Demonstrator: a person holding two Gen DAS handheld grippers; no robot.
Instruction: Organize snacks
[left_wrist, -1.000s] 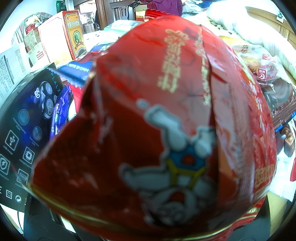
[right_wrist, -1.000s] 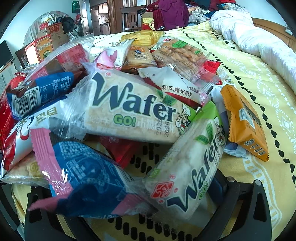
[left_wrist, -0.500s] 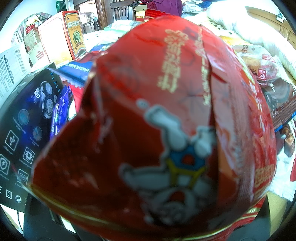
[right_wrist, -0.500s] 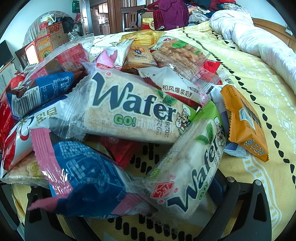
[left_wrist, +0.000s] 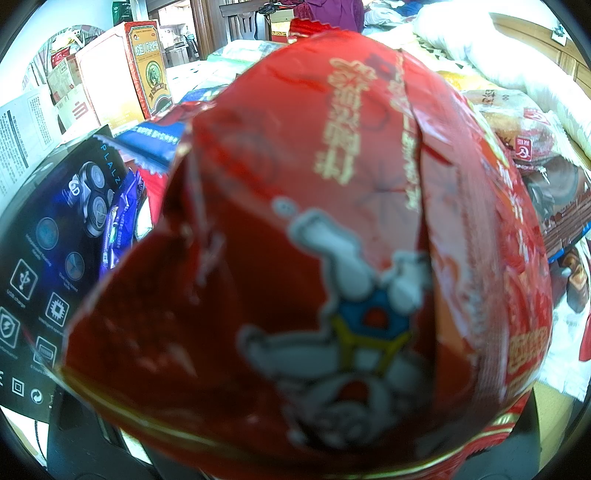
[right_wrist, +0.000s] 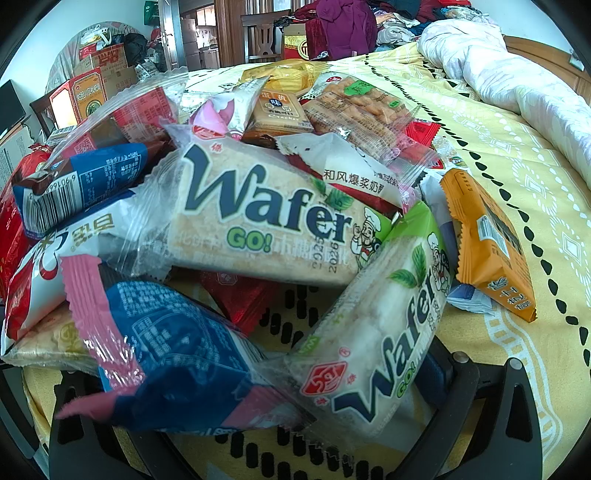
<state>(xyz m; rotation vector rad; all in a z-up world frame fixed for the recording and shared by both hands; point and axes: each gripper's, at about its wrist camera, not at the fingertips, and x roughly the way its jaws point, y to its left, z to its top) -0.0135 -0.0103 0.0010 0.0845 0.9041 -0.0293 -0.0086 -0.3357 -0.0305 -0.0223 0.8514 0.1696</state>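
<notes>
A big red snack bag (left_wrist: 332, 258) with a cartoon figure fills the left wrist view, right against the camera; my left gripper (left_wrist: 295, 454) is hidden beneath it, only dark finger parts showing at the bottom corners. In the right wrist view a pile of snack packets lies on a yellow bedspread (right_wrist: 517, 184): two Wafer GO! packs (right_wrist: 266, 221) (right_wrist: 384, 343), a blue and pink packet (right_wrist: 173, 365), an orange packet (right_wrist: 487, 243). My right gripper (right_wrist: 277, 443) is open, its black fingers (right_wrist: 509, 413) wide apart around the nearest packets, touching none clearly.
A black shaver box (left_wrist: 48, 266) stands left of the red bag, with cartons (left_wrist: 125, 70) behind it. A white quilt (right_wrist: 517, 74) lies at the bed's far right. Chairs and clothes (right_wrist: 343, 26) stand beyond the bed. More packets (left_wrist: 524, 140) lie right of the red bag.
</notes>
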